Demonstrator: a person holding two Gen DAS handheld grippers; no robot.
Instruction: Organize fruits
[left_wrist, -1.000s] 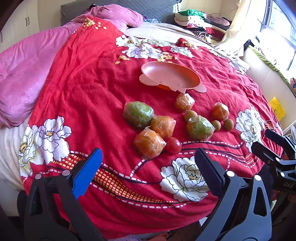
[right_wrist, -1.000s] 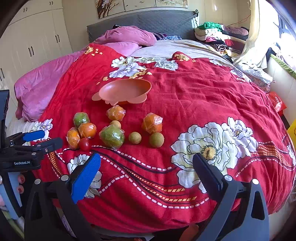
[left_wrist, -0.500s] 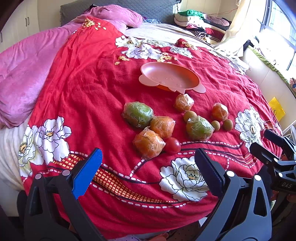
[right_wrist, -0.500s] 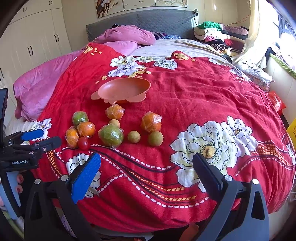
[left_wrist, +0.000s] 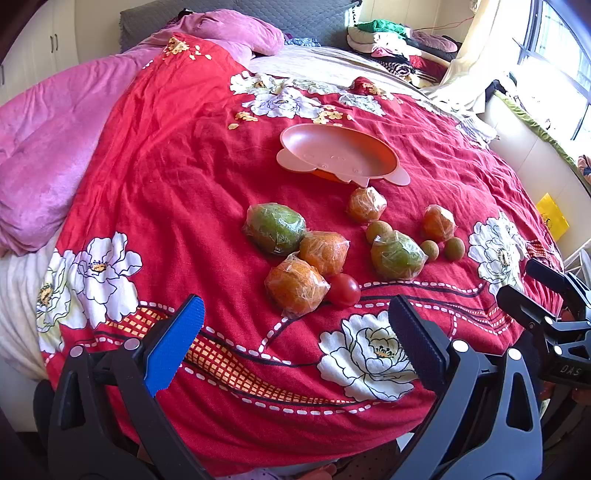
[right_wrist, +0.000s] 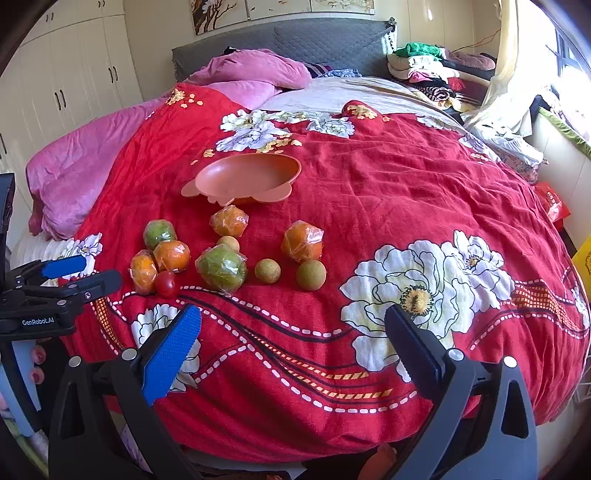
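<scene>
I see my left gripper (left_wrist: 295, 328) and right gripper (right_wrist: 293, 334) both spread wide, holding nothing, near the bed's edge; the wrapped fruits (right_wrist: 221, 267) lie clustered on the red quilt (right_wrist: 388, 192), just nearer than the pink plate (right_wrist: 245, 177).

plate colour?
Salmon pink plate, shaped with ear-like tabs on its rim, empty. Clearest in the left wrist view.

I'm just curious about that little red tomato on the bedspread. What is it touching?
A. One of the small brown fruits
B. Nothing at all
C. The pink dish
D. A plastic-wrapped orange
D: the tomato rests against a plastic-wrapped orange at the near edge of the cluster, well short of the pink dish.
</scene>
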